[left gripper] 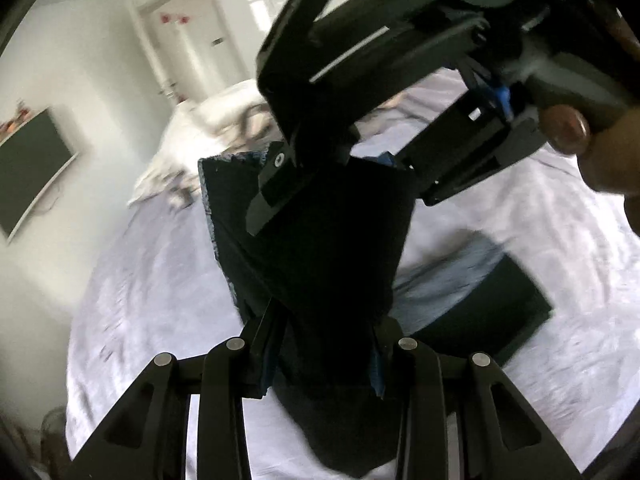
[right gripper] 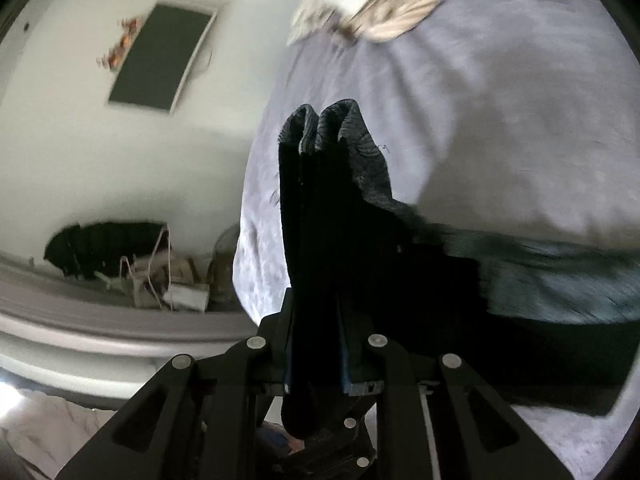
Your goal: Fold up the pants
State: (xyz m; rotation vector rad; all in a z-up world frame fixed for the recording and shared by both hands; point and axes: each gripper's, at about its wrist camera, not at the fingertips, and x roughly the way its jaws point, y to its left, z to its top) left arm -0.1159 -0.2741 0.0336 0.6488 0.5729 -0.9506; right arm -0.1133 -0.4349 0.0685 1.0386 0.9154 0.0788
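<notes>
The dark navy pants [left gripper: 320, 240] hang in the air between both grippers, over a bed with a pale lilac sheet [left gripper: 160, 280]. My left gripper [left gripper: 324, 344] is shut on the lower edge of the cloth. My right gripper [left gripper: 340, 160] comes in from the upper right of the left wrist view and pinches the upper edge. In the right wrist view my right gripper [right gripper: 316, 344] is shut on the pants [right gripper: 328, 208], whose ribbed grey cuffs [right gripper: 336, 128] stick up past the fingers. The rest of the pants trails right over the sheet [right gripper: 540, 280].
A rumpled white and beige duvet [left gripper: 208, 132] lies at the far end of the bed. A wall-mounted TV [left gripper: 28, 164] is on the left wall, with a doorway [left gripper: 192, 52] beyond. Clutter and hangers [right gripper: 160, 276] lie on the floor beside the bed.
</notes>
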